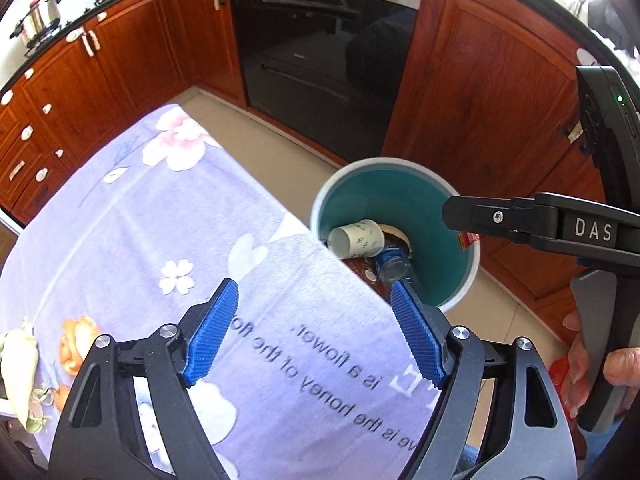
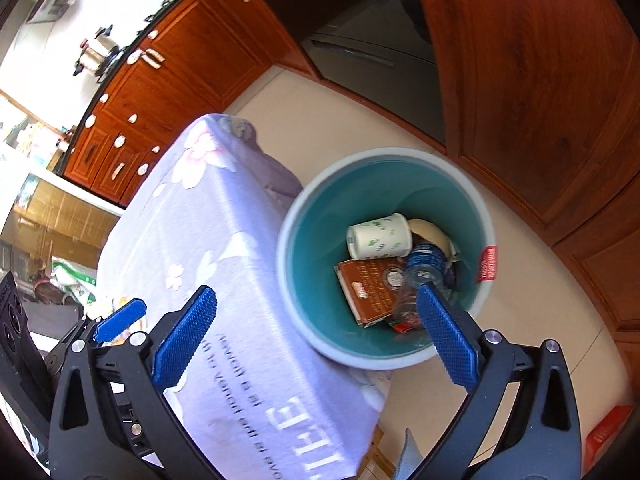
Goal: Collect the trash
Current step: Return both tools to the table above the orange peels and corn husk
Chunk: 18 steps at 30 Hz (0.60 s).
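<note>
A teal bin [image 1: 400,196] [image 2: 316,240] with a white rim stands on the floor against the table's edge. In it lie a white paper cup [image 1: 356,238] [image 2: 378,236], a clear plastic bottle [image 1: 394,266] [image 2: 424,266] and a brown carton [image 2: 366,288]. My left gripper [image 1: 314,286] hovers open and empty over the lavender flowered cloth [image 1: 160,220] [image 2: 192,220], near the bin. My right gripper [image 2: 316,290] is open and empty above the bin's near rim; one of its black fingers [image 1: 480,216] reaches over the bin in the left wrist view.
Orange peel [image 1: 76,340] and a pale husk-like scrap [image 1: 18,364] lie at the cloth's left edge. Wooden cabinets [image 1: 500,80] and a black oven [image 1: 320,48] stand behind the bin. A hand [image 1: 592,364] holds the right gripper. Something red [image 2: 604,428] lies on the floor.
</note>
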Each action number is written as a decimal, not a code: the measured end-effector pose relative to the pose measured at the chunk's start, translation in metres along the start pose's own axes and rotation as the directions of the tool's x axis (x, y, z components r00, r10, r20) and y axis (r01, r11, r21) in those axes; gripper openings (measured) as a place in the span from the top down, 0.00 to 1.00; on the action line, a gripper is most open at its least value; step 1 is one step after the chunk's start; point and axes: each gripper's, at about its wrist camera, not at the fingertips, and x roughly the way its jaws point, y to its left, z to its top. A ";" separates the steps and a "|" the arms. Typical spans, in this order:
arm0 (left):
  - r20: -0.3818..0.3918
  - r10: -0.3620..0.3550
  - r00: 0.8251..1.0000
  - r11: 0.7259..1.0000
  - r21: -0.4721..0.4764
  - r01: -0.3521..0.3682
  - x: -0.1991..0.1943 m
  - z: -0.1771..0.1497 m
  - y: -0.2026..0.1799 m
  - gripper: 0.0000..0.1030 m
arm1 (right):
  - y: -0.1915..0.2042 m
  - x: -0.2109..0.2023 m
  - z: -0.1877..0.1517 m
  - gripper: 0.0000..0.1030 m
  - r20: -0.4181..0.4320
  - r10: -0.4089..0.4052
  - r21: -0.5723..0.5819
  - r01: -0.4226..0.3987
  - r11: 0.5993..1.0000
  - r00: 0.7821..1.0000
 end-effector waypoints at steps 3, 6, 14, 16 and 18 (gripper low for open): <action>0.020 0.013 1.000 1.000 -0.025 -0.013 -0.016 -0.010 0.017 0.20 | 0.022 -0.003 -0.006 0.07 0.003 0.013 -0.031 -0.013 0.999 1.000; 0.035 0.032 0.999 0.998 -0.056 -0.030 -0.029 -0.022 0.035 0.17 | 0.044 -0.003 -0.011 0.07 -0.002 0.027 -0.057 -0.027 0.998 1.000; 0.080 0.083 0.993 0.983 -0.170 -0.069 -0.071 -0.064 0.095 0.09 | 0.120 0.006 -0.032 0.07 -0.050 0.050 -0.180 -0.059 0.982 0.997; 0.090 0.098 0.991 0.976 -0.204 -0.079 -0.083 -0.073 0.114 0.09 | 0.140 0.008 -0.037 0.07 -0.062 0.055 -0.212 -0.067 0.975 0.997; 0.095 0.113 0.989 0.968 -0.235 -0.088 -0.092 -0.085 0.131 0.08 | 0.160 0.012 -0.043 0.07 -0.075 0.063 -0.241 -0.079 0.967 0.995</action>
